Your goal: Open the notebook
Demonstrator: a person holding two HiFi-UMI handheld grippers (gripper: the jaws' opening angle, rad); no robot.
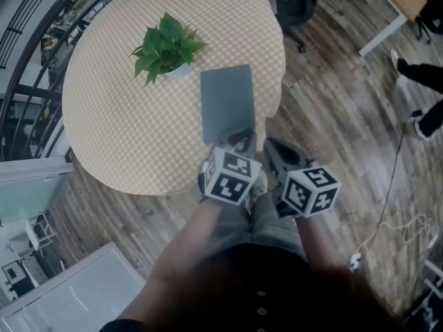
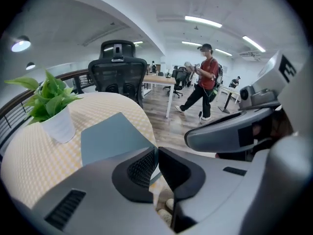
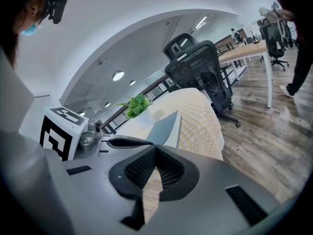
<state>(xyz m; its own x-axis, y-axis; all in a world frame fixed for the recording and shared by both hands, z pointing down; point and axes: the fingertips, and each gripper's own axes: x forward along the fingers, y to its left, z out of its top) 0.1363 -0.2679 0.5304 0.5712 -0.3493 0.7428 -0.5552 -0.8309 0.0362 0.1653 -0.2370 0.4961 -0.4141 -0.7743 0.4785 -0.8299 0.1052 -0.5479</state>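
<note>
Your left gripper (image 1: pixel 240 137) is the one that matters: its jaws are all but together, pinched on the thin edge of the cover (image 2: pixel 110 136) at the near right corner of the notebook (image 1: pixel 227 101). The notebook lies flat on the table (image 1: pixel 124 130), close to the table's right edge, with its long axis running straight away from you. From the left gripper (image 2: pixel 156 152) it stretches ahead and to the left, towards the plant (image 1: pixel 166 43). Your right gripper (image 1: pixel 272 145) sits just beside the left, off the notebook's right side and over the table's rim. Its jaws (image 3: pixel 155 147) meet at the tips with nothing between them, so it is shut and empty. In the right gripper view the notebook (image 3: pixel 164 127) shows a white strip along the side facing that gripper. I take that for the page edges, so the spine is probably on the far long side, at your left. If so, the cover has to swing up and over to the left about that long axis, not towards you. I can't tell whether the cover has parted from the pages yet. The right gripper is the nearer one for pinning the pages if they lift.
</note>
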